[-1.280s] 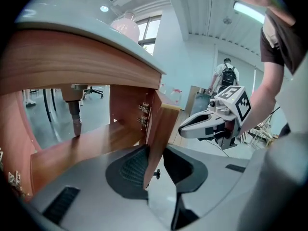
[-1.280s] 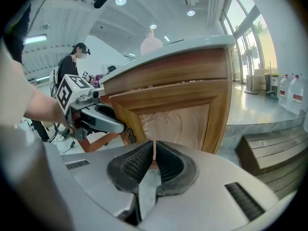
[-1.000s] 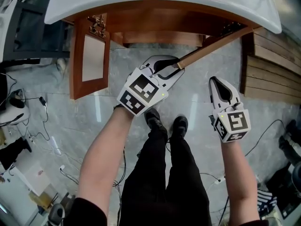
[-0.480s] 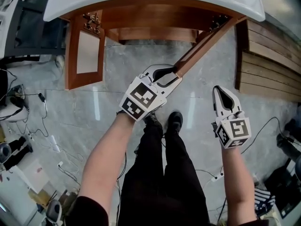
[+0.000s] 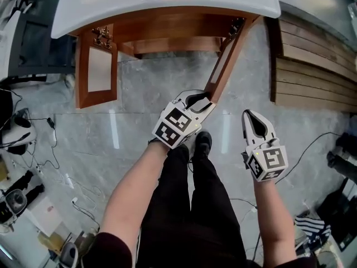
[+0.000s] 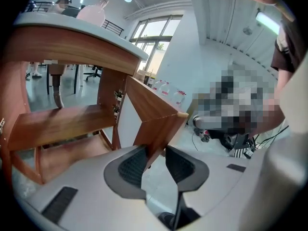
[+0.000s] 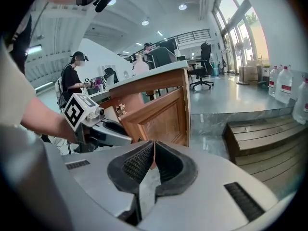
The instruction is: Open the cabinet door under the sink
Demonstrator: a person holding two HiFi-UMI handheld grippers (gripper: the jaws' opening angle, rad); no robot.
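Observation:
The wooden cabinet under the white sink top has two doors. Its left door stands swung wide. Its right door juts out toward me, nearly square to the cabinet front. My left gripper has that door's free edge between its jaws, which are opening; a gap shows beside the right pad. My right gripper hovers over the floor to the right of the door, shut with nothing in it; in the right gripper view its tips meet.
Wooden plank steps lie right of the cabinet. Cables and gear litter the floor at the left. My legs and shoes stand just behind the left gripper. People work at desks in the background.
The right door has swung further out, from slanting to nearly straight toward me. My left gripper moved with its edge and its jaws widened. The right gripper shifted slightly left.

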